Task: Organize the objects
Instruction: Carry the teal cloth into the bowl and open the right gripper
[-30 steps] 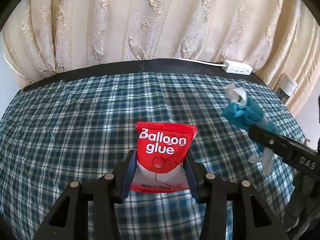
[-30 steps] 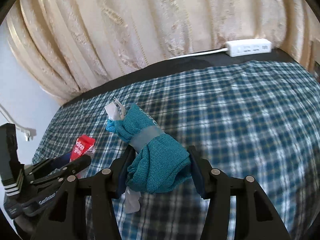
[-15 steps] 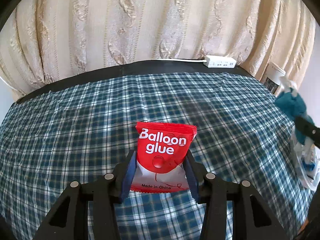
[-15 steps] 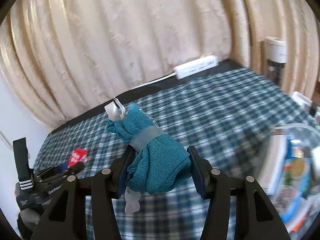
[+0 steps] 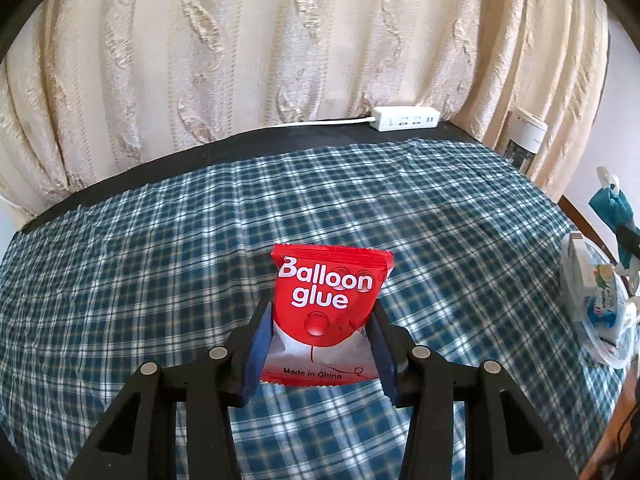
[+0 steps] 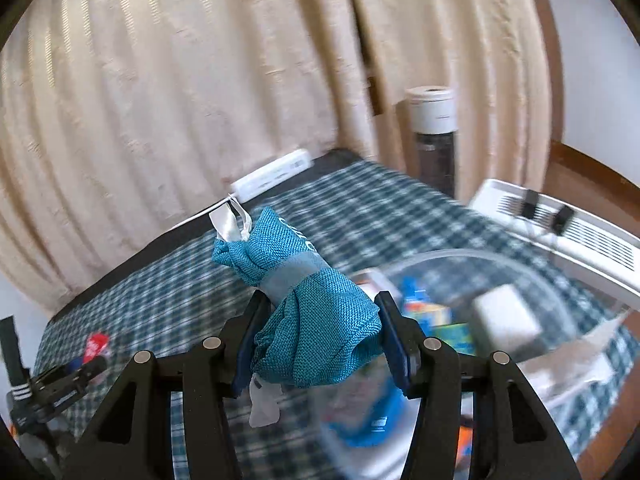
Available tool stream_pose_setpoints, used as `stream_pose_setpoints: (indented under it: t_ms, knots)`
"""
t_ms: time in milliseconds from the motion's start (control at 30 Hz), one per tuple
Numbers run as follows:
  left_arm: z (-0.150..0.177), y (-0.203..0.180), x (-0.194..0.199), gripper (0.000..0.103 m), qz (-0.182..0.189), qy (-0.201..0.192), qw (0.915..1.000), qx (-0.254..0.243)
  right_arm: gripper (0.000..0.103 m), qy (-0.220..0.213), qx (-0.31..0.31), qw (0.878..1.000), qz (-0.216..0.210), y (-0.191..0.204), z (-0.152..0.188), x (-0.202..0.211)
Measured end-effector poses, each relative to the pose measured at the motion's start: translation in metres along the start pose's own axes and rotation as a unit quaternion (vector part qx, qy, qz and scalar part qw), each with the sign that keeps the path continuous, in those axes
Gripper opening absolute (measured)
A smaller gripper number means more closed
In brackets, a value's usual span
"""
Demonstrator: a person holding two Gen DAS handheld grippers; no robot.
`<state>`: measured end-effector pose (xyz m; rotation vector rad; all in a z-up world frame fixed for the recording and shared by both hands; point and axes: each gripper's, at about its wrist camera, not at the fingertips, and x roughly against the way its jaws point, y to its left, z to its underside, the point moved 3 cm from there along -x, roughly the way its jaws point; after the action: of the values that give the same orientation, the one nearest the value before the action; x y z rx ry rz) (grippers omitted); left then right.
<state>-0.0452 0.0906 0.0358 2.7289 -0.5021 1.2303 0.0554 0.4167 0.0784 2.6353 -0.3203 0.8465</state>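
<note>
A red "Balloon glue" packet (image 5: pixel 330 300) stands upright between the pads of my left gripper (image 5: pixel 320 314), which is shut on it above the checked tablecloth (image 5: pixel 160 260). In the right wrist view a rolled teal cloth (image 6: pixel 312 320) with white tags is clamped in my right gripper (image 6: pixel 320 304), held over the rim of a clear plastic container (image 6: pixel 480 256). The left wrist view shows that cloth (image 5: pixel 612 208) at the far right edge, above the same container (image 5: pixel 592 312). The left gripper (image 6: pixel 80 368) and its packet (image 6: pixel 95 344) appear small at lower left.
The container holds several packaged items. A white power strip (image 5: pixel 404 123) lies on the table's far black edge by the cream curtain. A white-capped bottle (image 6: pixel 434 140) and a white slatted appliance (image 6: pixel 560 232) stand beyond the table's right end.
The right gripper carried the teal cloth rightward across the table to above the clear container. The left gripper shifted right a little, still gripping the packet.
</note>
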Motion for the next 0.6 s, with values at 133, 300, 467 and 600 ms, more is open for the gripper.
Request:
stream_pose_setpoints:
  t_ms: [133, 300, 467, 600]
  knots:
    - [-0.002, -0.014, 0.0, 0.049, 0.007, 0.001, 0.9999, -0.01, 0.055, -0.005, -0.018, 0.999, 0.033, -0.03, -0.006, 0.003]
    - [-0.002, -0.032, 0.0, 0.049, 0.014, 0.001, 0.9997, -0.022, 0.056, 0.001, -0.035, 0.997, 0.066, -0.063, -0.009, -0.001]
    - [-0.003, -0.046, 0.001, 0.049, 0.018, 0.002, 0.9994, -0.031, 0.056, 0.017, -0.047, 0.995, 0.085, -0.083, -0.008, -0.01]
    - [-0.003, -0.054, 0.003, 0.049, 0.02, 0.001, 0.9992, -0.035, 0.056, 0.023, -0.046, 0.995, 0.086, -0.087, -0.009, -0.016]
